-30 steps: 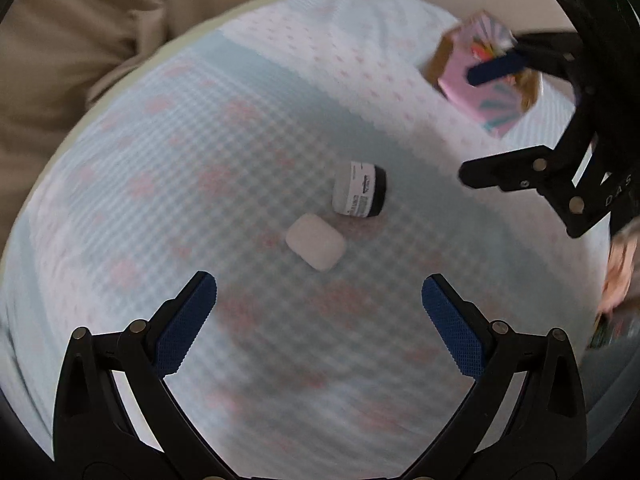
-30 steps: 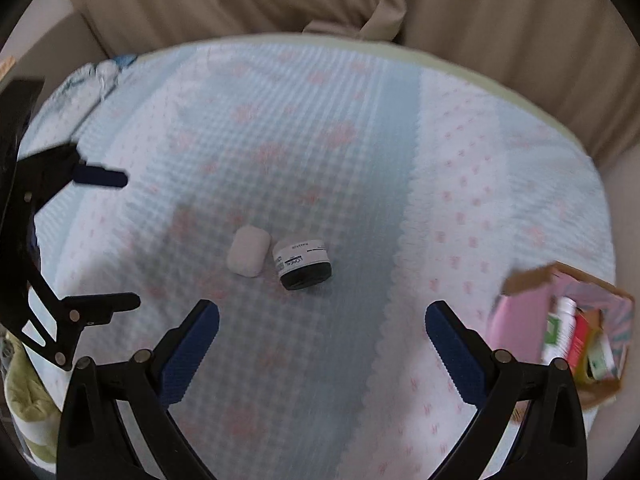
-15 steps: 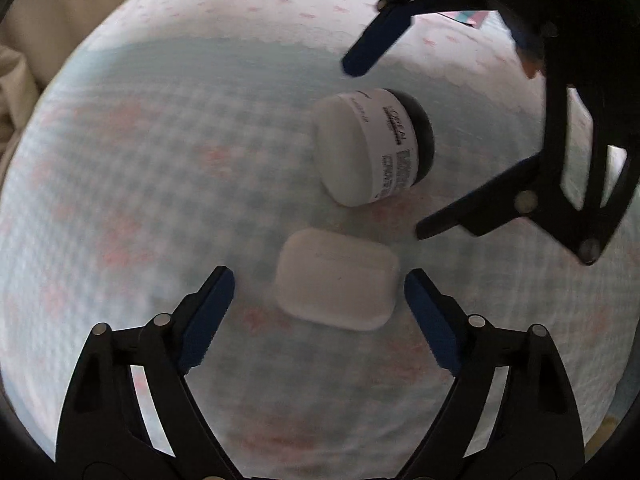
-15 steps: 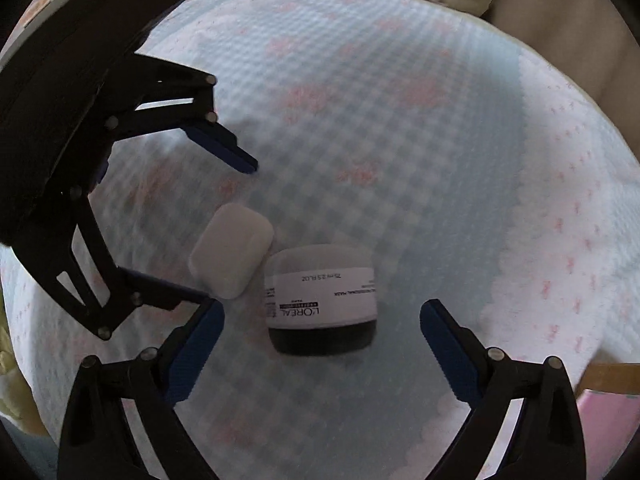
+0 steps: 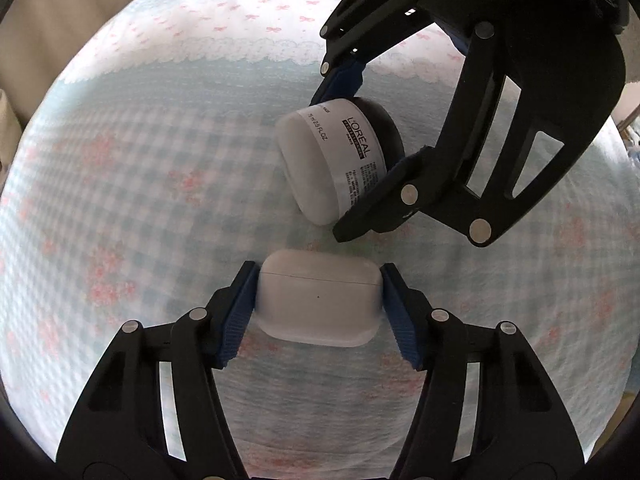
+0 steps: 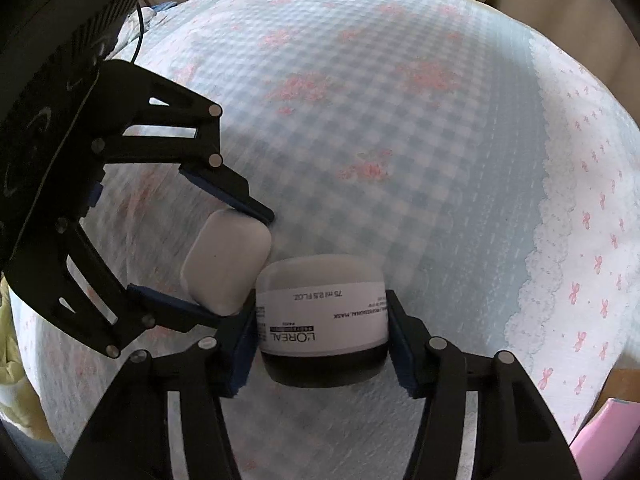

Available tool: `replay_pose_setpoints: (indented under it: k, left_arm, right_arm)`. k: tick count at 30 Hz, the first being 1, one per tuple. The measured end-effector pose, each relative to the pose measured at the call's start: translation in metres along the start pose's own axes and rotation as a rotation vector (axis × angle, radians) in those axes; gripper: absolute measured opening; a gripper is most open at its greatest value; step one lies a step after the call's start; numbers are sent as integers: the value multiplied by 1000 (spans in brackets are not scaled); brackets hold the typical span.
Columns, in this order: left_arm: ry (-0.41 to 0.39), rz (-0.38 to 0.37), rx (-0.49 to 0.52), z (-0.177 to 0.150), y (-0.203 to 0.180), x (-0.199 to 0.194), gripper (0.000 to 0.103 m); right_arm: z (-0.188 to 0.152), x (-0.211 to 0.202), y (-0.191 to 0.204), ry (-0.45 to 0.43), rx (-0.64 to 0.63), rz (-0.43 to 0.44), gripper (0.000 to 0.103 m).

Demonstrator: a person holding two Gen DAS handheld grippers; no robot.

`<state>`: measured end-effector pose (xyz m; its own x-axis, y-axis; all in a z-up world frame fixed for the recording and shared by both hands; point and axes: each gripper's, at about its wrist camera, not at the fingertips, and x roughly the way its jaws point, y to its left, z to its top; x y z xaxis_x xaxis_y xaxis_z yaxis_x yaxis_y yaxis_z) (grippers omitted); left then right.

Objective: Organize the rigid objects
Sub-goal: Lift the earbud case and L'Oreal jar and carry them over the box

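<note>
Both grippers down on the bed at once, each on its own item. Left gripper (image 5: 318,300) clenched across the short ends of the white case (image 5: 318,304), blue ribbed pads (image 5: 236,320) pressed flat to its sides; grip taken end to end, probably because the rounded, glossy plastic gives little purchase elsewhere. Case is a smooth pebble shape with a thin seam line near its top edge and a tiny dot on the face. Right gripper (image 6: 322,340) closed on the jar (image 6: 322,316), which lies on its side, pads on the curved wall at opposite points, so the round body cannot roll away. Jar: squat cylinder, frosted white body with a printed label, dark glossy lid end toward the right wrist camera. Case and jar lie just beside each other in the middle of the bedspread (image 6: 400,120), near-touching in the right wrist view; whether they actually make contact I cannot tell. Bedspread is soft, puckered check cloth in pale blue and white with pink bows and a lace-like scalloped band, so it likely gives under pressing pads. Pink box (image 6: 600,436) shows at the right edge, corner only; a likely place for both items. Neither item looks lifted yet, judging by the cloth close beneath
</note>
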<state>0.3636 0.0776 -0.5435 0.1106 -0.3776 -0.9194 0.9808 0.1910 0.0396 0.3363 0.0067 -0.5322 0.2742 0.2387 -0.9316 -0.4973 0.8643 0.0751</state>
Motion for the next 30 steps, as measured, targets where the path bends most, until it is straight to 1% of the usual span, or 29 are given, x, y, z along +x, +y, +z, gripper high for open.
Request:
replay_pose_setpoints:
  k: [5,6,10,13,16,20,22,25,28,30]
  left_arm:
    - [-8,14,-20,-4,-2,-8,58]
    - [-9,18,-24,-9,-4,-12,58]
    - [-10,26,-69,-13,-7,-25,58]
    - [-9,42,-85,-15,-7,-40,58]
    - [-21,64,-104,-12,-8,-61,58]
    - [-28,128,-157,-1,-12,-95,58]
    - [-33,152,-228,6,-12,-113,58]
    - [-71,166,-309,20,-20,-143,58]
    - [-93,183,-324,40,-37,-174,58]
    - [-91,191,-322,55,-50,-191,58]
  right_arm:
    - [3,-2,-1,-12,25,-5,53]
    - [3,-4,0,-15,31,-9,53]
    - [3,-11,0,-27,51,-16,53]
    - [1,-23,2,-37,65,-26,53]
    - [0,-39,8,-54,74,-36,53]
    - [-1,-69,14,-61,102,-57,53]
    - [-5,-90,15,-65,136,-72,53]
    - [-6,-124,6,-91,205,-69,53]
    - [-17,-166,4,-118,255,-86,53]
    - [-23,-189,4,-122,279,-102,53]
